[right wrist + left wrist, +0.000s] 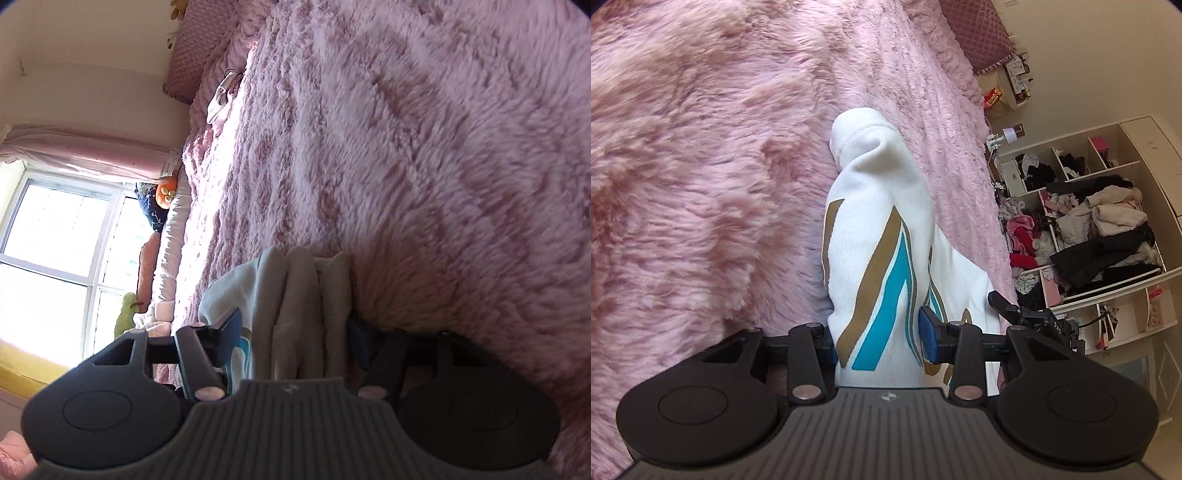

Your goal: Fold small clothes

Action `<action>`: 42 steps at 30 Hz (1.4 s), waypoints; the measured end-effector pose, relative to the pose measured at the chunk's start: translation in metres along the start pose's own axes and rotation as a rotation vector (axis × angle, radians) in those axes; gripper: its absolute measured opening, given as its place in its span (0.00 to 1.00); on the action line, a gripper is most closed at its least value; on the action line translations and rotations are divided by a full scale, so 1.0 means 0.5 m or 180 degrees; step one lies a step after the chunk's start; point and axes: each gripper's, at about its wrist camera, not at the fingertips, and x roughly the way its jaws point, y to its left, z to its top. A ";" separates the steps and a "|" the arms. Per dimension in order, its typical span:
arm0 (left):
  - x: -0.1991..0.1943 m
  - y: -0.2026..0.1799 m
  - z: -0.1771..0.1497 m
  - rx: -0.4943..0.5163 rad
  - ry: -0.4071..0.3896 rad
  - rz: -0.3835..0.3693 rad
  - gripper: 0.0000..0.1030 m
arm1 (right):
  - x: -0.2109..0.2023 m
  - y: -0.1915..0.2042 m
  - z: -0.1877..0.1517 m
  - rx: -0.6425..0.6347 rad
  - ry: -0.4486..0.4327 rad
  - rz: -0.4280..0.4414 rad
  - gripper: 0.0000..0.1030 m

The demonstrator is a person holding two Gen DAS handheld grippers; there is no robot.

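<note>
A small white garment (875, 229) with brown and teal stripes lies bunched on the pink furry blanket (701, 166). My left gripper (879, 343) is shut on the garment, with cloth pinched between its blue pads (931, 339). In the right wrist view the same garment (295, 295) shows as grey-white folds, and my right gripper (295, 339) is shut on a thick bundle of it, close above the blanket (406, 147). The right gripper's right finger is in shadow against the fur.
An open wardrobe (1089, 221) stuffed with clothes stands beyond the bed edge. A pink pillow (199, 51) and a small white item (219, 96) lie at the bed's head. A window (55, 240) and plush toys (166, 192) are past the other edge.
</note>
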 end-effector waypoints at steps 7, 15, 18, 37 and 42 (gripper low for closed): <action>-0.002 -0.013 0.021 0.0035 0.0195 -0.0166 0.53 | 0.024 0.062 0.016 -0.0491 -0.0041 -0.0274 0.33; -0.060 0.014 0.056 -0.0087 -0.0153 0.0063 0.54 | 0.038 0.071 0.029 -0.0470 0.0022 -0.0311 0.41; -0.029 0.024 0.087 -0.0294 -0.0271 -0.0136 0.62 | 0.045 0.067 0.028 -0.0382 -0.0029 -0.0328 0.42; -0.031 -0.050 0.130 0.0499 -0.1255 0.0336 0.44 | 0.089 0.097 0.043 -0.0931 -0.0351 -0.0681 0.28; -0.142 -0.095 0.064 0.0617 -0.1167 0.0151 0.44 | 0.012 0.143 0.014 -0.1151 -0.0542 -0.0709 0.36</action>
